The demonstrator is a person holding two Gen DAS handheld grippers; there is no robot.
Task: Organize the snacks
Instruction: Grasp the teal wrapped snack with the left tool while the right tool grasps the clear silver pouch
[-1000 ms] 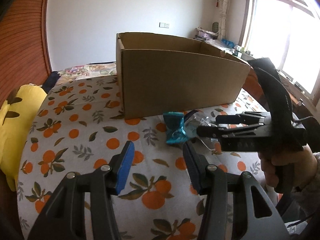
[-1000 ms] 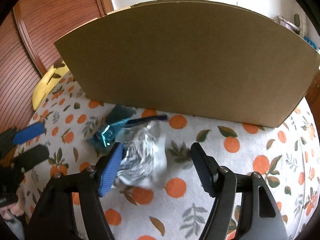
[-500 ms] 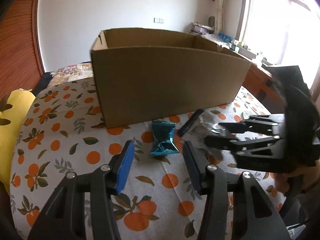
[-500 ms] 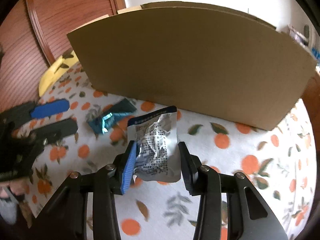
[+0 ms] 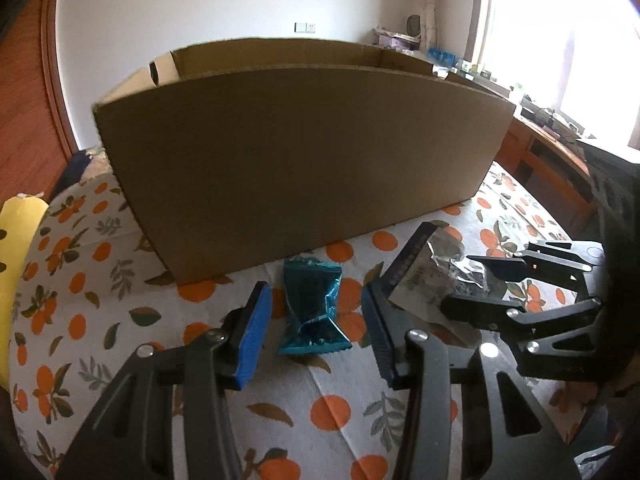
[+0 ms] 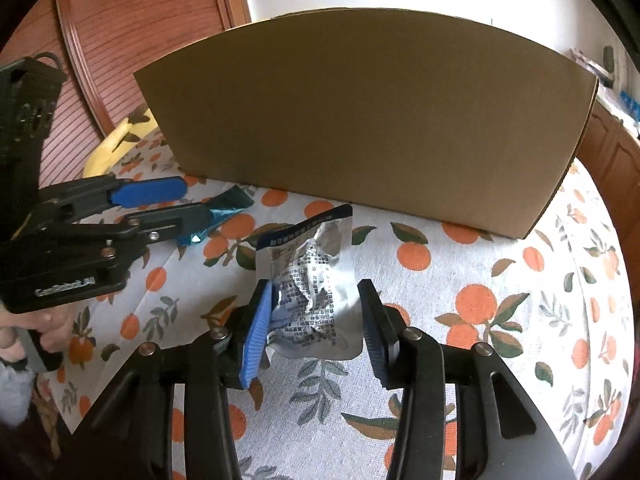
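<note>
The right tongs (image 6: 314, 320) are pinched on a crinkly silver snack pack (image 6: 314, 292). The pack looks lifted a little off the orange-print cloth (image 6: 500, 320). The blue pad presses its left edge. The black pad sits by its right edge, and I cannot tell if it truly touches there.

The left tongs (image 5: 316, 322) have just been closing in, with a shiny teal snack pack (image 5: 314, 308) between the pads. The pads stand apart and do not touch it yet. The teal pack lies flat on the cloth, just in front of the big cardboard box (image 5: 304, 152).

The box stands open at the top, right behind both snacks. A yellow cushion (image 5: 16, 248) peeks out at the far left.

What could go wrong? The silver pack is slippery and held by its edges, so I think it could slide out on the way up. The box wall is tall, so a low swing could bump it. The two tongs are near each other and might knock together.
</note>
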